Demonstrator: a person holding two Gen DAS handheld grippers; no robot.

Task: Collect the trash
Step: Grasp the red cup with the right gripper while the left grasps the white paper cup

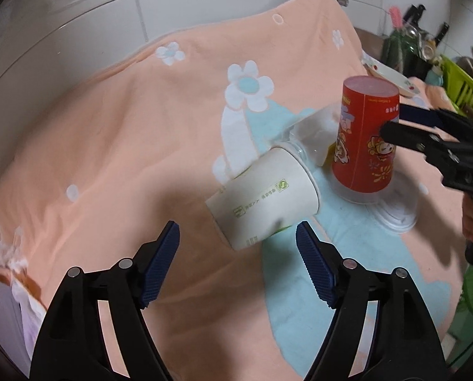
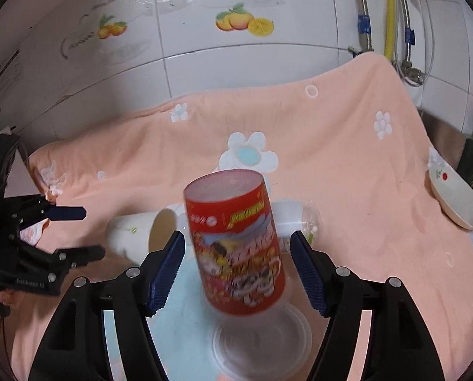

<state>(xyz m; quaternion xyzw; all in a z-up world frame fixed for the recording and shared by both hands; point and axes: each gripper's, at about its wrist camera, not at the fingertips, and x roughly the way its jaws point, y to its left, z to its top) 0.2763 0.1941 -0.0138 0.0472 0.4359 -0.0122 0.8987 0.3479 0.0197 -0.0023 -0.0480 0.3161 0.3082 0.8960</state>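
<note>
R gripper jaws apart, straddling the tilted, upside-down red cup, no contact visible. Cup stands on a clear plastic lid. L gripper also spread wide, just short of the white paper cup lying sideways on peach floral cloth

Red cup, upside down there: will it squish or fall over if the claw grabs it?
The red cup looks like thin paper, so it probably squashes under a hard squeeze. It already leans, standing on a clear lid, so a nudge could tip it. Likely very light.
</note>
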